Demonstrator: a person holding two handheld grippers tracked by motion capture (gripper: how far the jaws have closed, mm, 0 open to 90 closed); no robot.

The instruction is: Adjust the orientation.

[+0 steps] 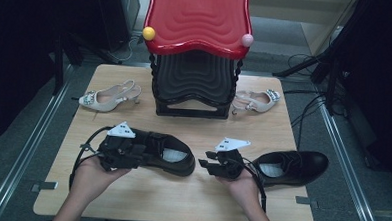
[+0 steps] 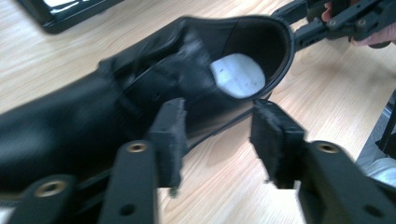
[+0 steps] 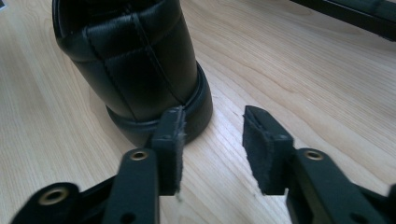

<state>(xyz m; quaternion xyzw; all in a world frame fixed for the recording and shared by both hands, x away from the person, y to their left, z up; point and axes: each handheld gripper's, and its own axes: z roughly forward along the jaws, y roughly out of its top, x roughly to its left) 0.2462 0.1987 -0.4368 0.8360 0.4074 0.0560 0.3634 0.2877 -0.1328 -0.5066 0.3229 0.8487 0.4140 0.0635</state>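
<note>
The two black leather shoes are the work items: the left black shoe (image 1: 169, 157) lies on the bench (image 1: 145, 201) just ahead of the left gripper (image 1: 141, 155), and the right black shoe (image 1: 294, 167) lies just behind the right gripper (image 1: 206, 166), heel toward it. In the left gripper view the left black shoe (image 2: 140, 98) runs across the frame, its open collar and white insole label directly beyond the fingers (image 2: 169, 135); the near finger stands against the side of the shoe, contact not certain, and the far finger is clear over bare bench. The fingers are partly open and nothing is clamped between them. In the right gripper view the heel of the right black shoe (image 3: 135, 65) stands just beyond and to one side of the fingers (image 3: 261, 144); one finger sits at the heel rim, the other over bare wood, the gap between them partly open and empty. Judged step: approach for a grasp on each shoe, neither yet secured. The next move calls for advancing each gripper so that one finger enters the collar and the other stays outside the wall, then closing. Farther from the fingers, a black shoe rack with a red top (image 1: 196, 50) stands at the far edge of the bench, with a pale slingback heel to its left (image 1: 109, 97) and another to its right (image 1: 257, 100).
</note>
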